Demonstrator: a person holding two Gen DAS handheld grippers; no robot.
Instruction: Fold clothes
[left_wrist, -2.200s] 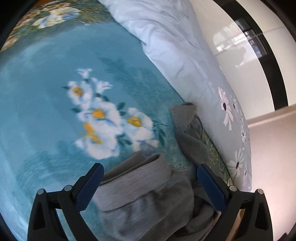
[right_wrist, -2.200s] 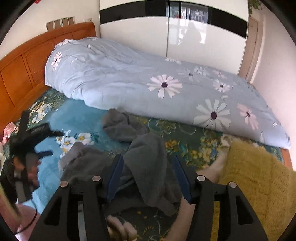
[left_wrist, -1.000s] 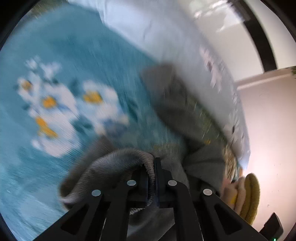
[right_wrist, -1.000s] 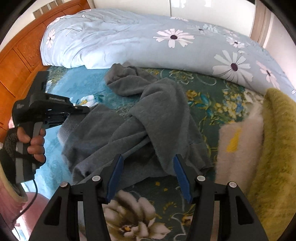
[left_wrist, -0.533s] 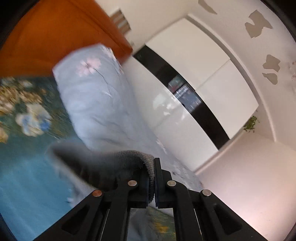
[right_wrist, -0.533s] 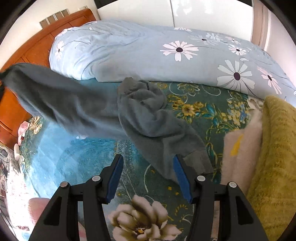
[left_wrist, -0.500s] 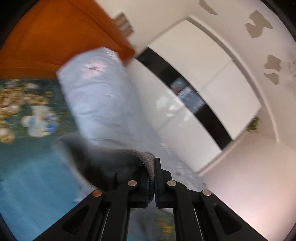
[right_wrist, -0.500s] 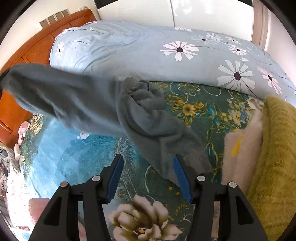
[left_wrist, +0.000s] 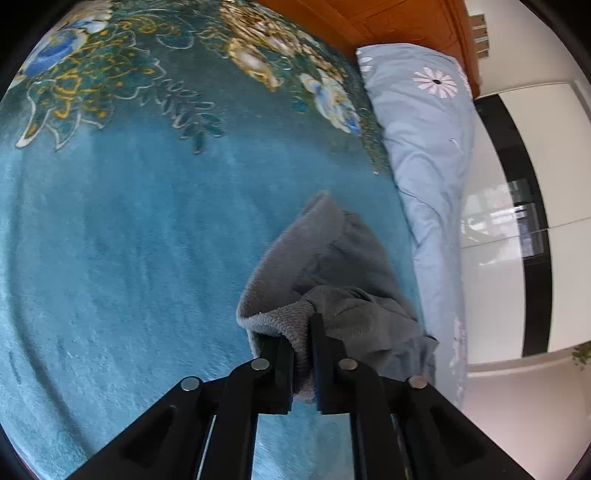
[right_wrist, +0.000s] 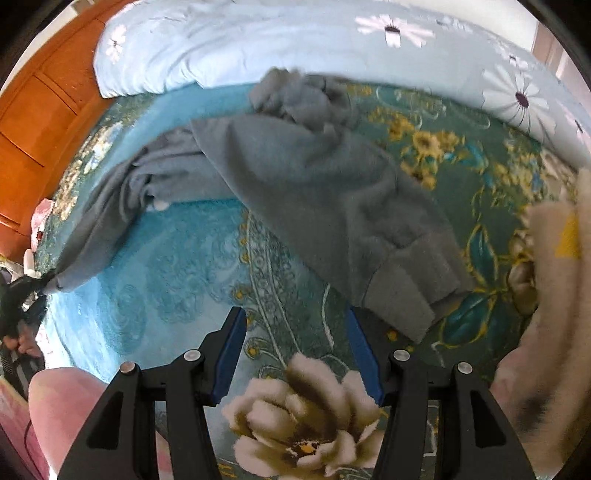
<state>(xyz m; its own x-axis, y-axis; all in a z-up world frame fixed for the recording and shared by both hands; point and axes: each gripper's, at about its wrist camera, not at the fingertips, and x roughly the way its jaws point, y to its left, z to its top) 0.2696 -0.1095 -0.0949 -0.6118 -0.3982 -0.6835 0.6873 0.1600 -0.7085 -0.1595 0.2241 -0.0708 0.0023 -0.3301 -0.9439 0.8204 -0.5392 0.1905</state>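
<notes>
A grey garment (right_wrist: 314, 177) lies stretched across the teal floral bedspread (right_wrist: 166, 280). One ribbed cuff (right_wrist: 399, 302) lies near my right gripper (right_wrist: 295, 332), which is open and empty just in front of the cuff. My left gripper (left_wrist: 301, 328) is shut on the garment's other ribbed end (left_wrist: 280, 317), with grey cloth (left_wrist: 332, 251) trailing away over the bedspread (left_wrist: 129, 240). In the right wrist view the left gripper (right_wrist: 22, 291) shows at the far left edge, pulling the garment taut.
A light blue daisy-print duvet (right_wrist: 295, 40) is bunched along the far side of the bed. An orange wooden headboard (right_wrist: 40, 103) stands at the left. A yellow and cream fuzzy item (right_wrist: 554, 295) lies at the right. A white and black wardrobe (left_wrist: 517, 221) stands beyond the bed.
My left gripper, shut on the garment's end, has swung down toward the bedspread and pulled the garment out flat and long. My right gripper stayed open and moved a little lower.
</notes>
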